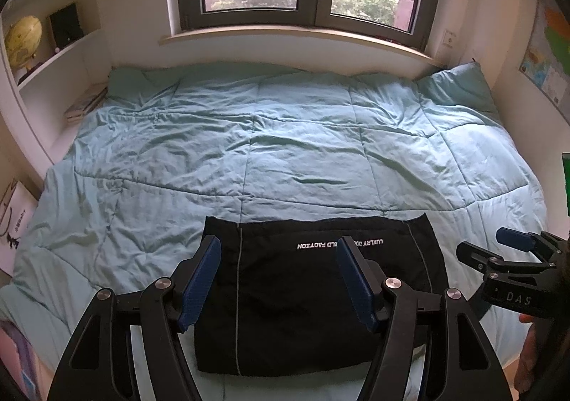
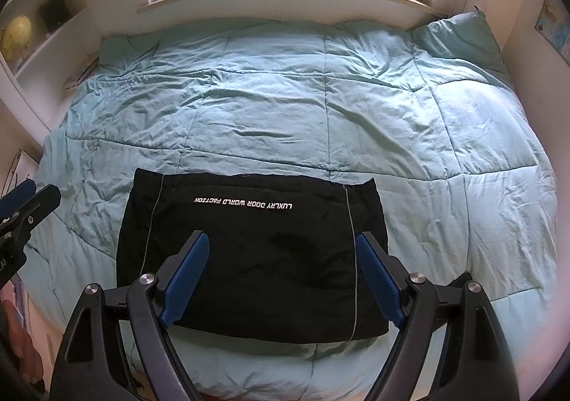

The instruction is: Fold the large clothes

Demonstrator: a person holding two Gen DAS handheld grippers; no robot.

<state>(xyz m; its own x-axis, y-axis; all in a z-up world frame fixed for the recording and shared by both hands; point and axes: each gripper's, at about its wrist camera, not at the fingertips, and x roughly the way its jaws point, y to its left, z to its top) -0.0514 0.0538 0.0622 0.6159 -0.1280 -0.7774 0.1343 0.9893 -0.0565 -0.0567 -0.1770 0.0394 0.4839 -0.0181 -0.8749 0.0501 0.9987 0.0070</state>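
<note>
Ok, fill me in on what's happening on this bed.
A person is folding clothes with a handheld gripper in each hand. A black garment with upside-down white lettering lies folded into a neat rectangle near the front edge of the light blue quilt. Both the left gripper and the right gripper hover above it with jaws open, holding nothing. The fold looks about done.

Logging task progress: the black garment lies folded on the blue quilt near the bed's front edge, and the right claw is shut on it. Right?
Not quite. The black garment does lie folded on the blue quilt near the front edge, but the right claw is open and holds nothing, as the right wrist view shows.
</note>
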